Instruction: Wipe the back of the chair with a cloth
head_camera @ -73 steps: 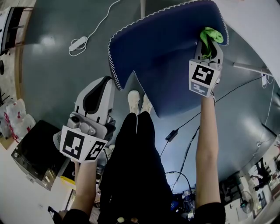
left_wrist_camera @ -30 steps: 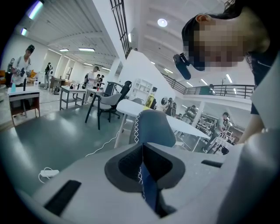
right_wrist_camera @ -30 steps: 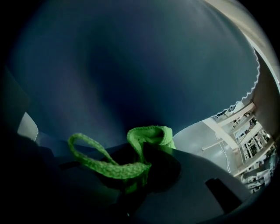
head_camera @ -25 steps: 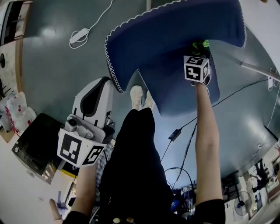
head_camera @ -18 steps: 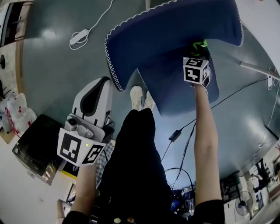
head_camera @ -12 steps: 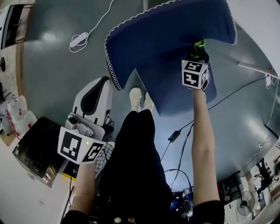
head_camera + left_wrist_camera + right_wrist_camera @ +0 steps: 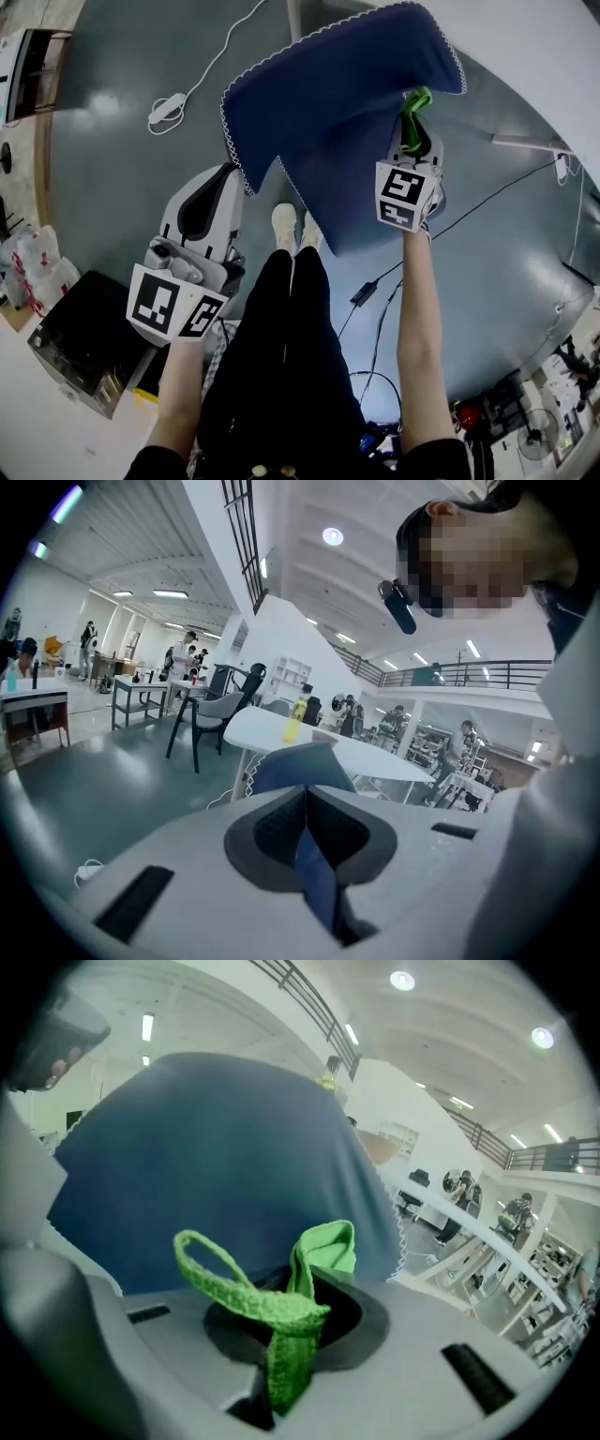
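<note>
The chair (image 7: 337, 103) is covered in dark blue cloth with white zigzag trim and fills the upper middle of the head view. A green cloth (image 7: 413, 101) lies against its blue back (image 7: 206, 1166). My right gripper (image 7: 412, 117) is shut on this cloth (image 7: 281, 1321), with a loop and a folded end sticking out past the jaws. My left gripper (image 7: 225, 178) sits at the chair's lower left corner. Its jaws (image 7: 307, 846) stand together with a strip of the blue chair edge (image 7: 295, 766) pinched between them.
A white power strip (image 7: 167, 101) with its cable lies on the grey floor at the upper left. Black cables (image 7: 375, 281) run across the floor on the right. A black box (image 7: 75, 337) stands at the lower left. The person's shoes (image 7: 286, 225) are under the chair's edge.
The right gripper with the green cloth has slid down and leftward across the chair back, then tilted upright. The left gripper has kept its place at the chair's corner.
</note>
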`<act>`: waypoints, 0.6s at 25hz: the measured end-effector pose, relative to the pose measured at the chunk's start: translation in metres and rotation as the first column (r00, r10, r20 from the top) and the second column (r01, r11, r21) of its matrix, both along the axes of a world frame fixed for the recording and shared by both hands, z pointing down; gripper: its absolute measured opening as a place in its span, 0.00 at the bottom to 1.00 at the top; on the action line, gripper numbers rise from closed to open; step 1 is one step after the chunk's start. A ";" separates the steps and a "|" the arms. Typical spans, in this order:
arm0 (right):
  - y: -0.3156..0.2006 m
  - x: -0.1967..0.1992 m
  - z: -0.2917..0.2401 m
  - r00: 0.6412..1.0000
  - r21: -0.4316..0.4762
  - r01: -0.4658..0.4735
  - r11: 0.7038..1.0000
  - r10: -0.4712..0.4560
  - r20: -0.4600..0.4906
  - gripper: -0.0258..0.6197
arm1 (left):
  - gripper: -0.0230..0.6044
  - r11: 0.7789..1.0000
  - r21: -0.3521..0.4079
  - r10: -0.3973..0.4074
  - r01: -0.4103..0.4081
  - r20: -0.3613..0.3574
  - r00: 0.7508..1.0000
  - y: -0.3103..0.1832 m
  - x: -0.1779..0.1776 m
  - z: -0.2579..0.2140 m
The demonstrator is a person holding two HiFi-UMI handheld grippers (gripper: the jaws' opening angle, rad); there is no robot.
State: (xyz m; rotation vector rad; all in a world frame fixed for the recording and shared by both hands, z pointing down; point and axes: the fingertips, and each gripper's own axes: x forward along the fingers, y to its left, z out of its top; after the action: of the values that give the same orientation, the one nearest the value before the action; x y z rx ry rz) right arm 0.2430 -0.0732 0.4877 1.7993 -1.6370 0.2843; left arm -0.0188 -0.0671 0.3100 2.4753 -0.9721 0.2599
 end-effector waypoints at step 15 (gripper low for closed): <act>0.045 -0.041 -0.172 0.999 0.213 0.044 0.976 -0.039 -0.030 0.13 | 0.05 0.998 0.064 0.028 -0.024 -0.064 0.998 0.004 0.022 -0.078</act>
State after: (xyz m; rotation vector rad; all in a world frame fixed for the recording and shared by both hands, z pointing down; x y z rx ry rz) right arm 0.2022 -0.0283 0.3156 1.9144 -1.7399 0.0669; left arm 0.0029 -0.0627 0.2323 2.5385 -0.9349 0.1587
